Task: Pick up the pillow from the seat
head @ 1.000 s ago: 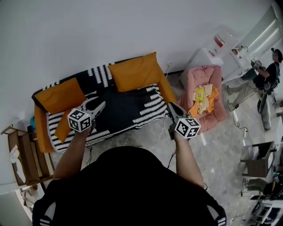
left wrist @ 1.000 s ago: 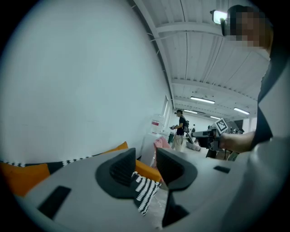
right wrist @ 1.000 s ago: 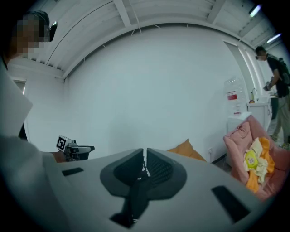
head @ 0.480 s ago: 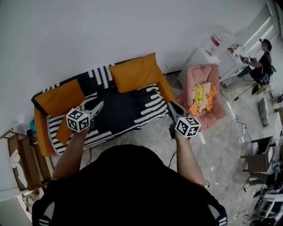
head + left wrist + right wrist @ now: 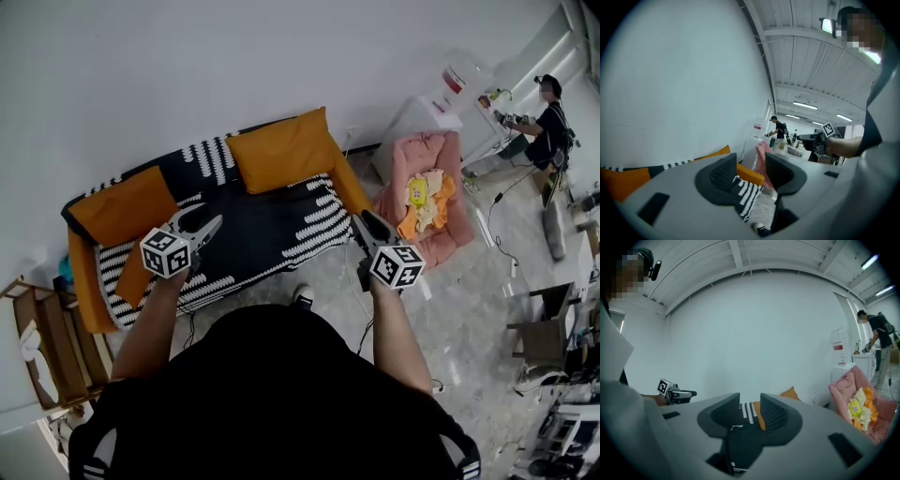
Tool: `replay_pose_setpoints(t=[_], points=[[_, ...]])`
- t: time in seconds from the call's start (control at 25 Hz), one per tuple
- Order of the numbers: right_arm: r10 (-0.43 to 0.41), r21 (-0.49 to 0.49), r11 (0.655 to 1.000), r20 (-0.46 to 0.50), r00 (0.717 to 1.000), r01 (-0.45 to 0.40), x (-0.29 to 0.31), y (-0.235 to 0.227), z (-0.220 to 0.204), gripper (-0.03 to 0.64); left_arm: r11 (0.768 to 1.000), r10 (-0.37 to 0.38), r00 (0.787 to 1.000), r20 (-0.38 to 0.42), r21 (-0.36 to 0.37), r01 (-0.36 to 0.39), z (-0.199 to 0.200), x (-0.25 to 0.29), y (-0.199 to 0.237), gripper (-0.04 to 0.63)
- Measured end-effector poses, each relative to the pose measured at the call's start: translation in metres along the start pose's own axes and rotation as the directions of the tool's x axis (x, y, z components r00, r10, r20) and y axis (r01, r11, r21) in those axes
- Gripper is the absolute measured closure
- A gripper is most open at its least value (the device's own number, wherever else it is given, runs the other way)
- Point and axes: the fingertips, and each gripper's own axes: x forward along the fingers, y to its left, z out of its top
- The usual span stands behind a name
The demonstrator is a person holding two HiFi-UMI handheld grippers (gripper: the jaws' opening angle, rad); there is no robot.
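Observation:
An orange pillow (image 5: 286,150) leans on the back of the black-and-white striped sofa (image 5: 267,234) at its right end. A second orange pillow (image 5: 125,204) lies at the left end, and a smaller orange one (image 5: 134,274) is propped against the left arm. My left gripper (image 5: 206,223) hovers over the seat's left half. Its jaws are opening, with nothing between them (image 5: 750,172). My right gripper (image 5: 365,219) hangs by the sofa's right arm, also opening and empty (image 5: 750,412). Neither touches a pillow.
A pink armchair (image 5: 412,159) heaped with yellow and orange clothes stands right of the sofa, with a white cabinet (image 5: 420,120) behind it. A wooden rack (image 5: 37,337) is at the left. A person (image 5: 536,122) works at the far right. My shoe (image 5: 302,296) shows below the sofa.
Both grippers' jaws have parted slightly while staying over the same spots. The background person has shifted position, and my shoe has come into view below the sofa.

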Motion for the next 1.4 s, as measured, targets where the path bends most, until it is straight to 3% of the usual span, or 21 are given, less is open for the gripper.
replay_pose_setpoints(t=[0.12,0.44,1.04,1.4], points=[[0.012,-0.009,1.000,-0.008,1.000,-0.012,0.003,0.002,-0.002,0.451,1.000,-0.001,1.000,-0.009,-0.005,0.001,-0.003,0.003,0.000,0.359],[0.009,-0.017,1.000,-0.015,1.000,-0.009,0.012,-0.007,-0.006,0.367,1.000,-0.001,1.000,-0.030,-0.014,0.000,-0.006,0.016,0.003,0.333],[0.000,0.012,1.000,-0.044,0.999,0.000,0.046,-0.069,-0.008,0.350,0.999,0.030,0.997,-0.075,-0.029,-0.033,-0.009,0.072,0.010,0.328],[0.032,0.021,0.999,-0.109,0.994,-0.030,0.083,-0.121,-0.007,0.324,0.995,0.090,0.993,-0.080,-0.039,-0.094,-0.001,0.123,0.021,0.328]])
